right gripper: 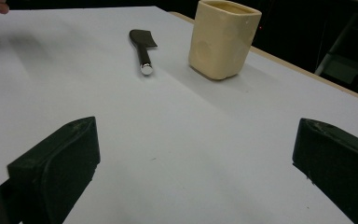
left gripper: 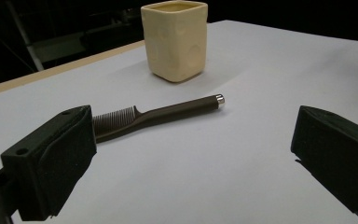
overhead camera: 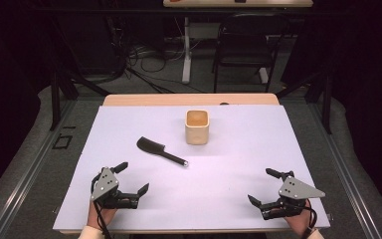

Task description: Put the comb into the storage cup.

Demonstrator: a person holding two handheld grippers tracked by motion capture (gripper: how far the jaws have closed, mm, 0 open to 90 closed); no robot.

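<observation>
High view puts the left gripper [overhead camera: 133,178] near the table's front edge at seven o'clock and the right gripper [overhead camera: 262,185] at five o'clock, both with jaws spread wide and nothing between them. A dark comb [overhead camera: 160,151] lies flat on the white sheet [overhead camera: 238,164] near its centre, toothed end toward ten o'clock, well clear of both grippers. Just beyond it, at one o'clock from the comb, a cream square cup [overhead camera: 197,126] stands upright

Sheet [overhead camera: 204,194] is lit evenly from above; surroundings are left dark. Soft shadows are cast beside cup [left gripper: 175,39] and comb [left gripper: 168,114]. A glint is seen on the comb's tip. Near jaws are slightly blurred.
</observation>
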